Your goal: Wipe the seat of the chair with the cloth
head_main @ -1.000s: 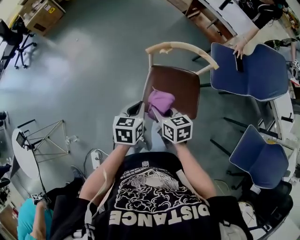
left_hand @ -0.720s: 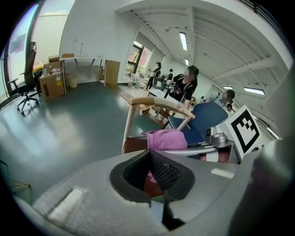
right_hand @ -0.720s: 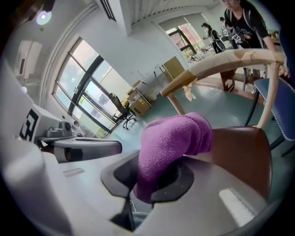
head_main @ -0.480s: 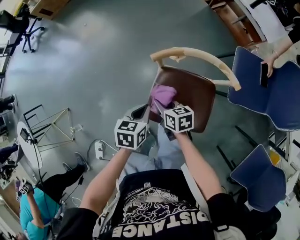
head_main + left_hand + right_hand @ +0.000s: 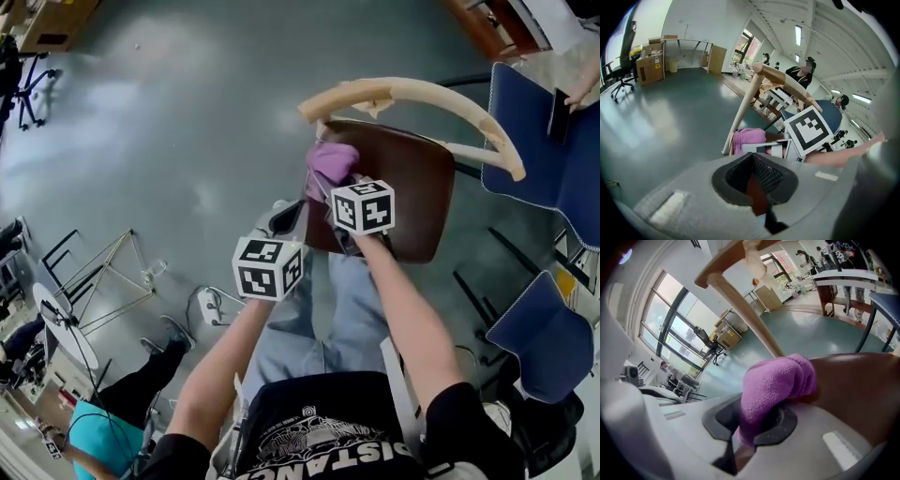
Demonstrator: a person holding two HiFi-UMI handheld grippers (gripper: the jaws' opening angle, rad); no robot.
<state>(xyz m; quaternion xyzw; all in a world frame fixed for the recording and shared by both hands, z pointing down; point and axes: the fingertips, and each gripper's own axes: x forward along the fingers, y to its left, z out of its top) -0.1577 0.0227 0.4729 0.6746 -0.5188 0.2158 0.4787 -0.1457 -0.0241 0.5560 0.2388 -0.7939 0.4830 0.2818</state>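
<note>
The chair has a brown seat [image 5: 412, 192] and a curved pale wooden back rail [image 5: 412, 94]. A purple cloth [image 5: 330, 164] lies bunched on the seat's far left corner, just under the rail. My right gripper [image 5: 345, 186] is shut on it, and the cloth [image 5: 776, 380] bulges out of its jaws [image 5: 757, 427] against the seat [image 5: 853, 385]. My left gripper [image 5: 286, 217] sits at the seat's left edge with its jaws together [image 5: 757, 180]; only a thin brown sliver shows between them. From the left gripper view the cloth [image 5: 749, 139] is ahead.
Two blue padded chairs [image 5: 539, 131] [image 5: 548, 337] stand to the right. On the floor at left are a power strip [image 5: 211, 305] and a metal frame stand [image 5: 103, 272]. The person's jeans-clad legs [image 5: 347, 300] are just in front of the seat.
The right gripper has slid the cloth along the seat's left side toward the back rail. The left gripper stays at the seat's left edge. The head view has swung.
</note>
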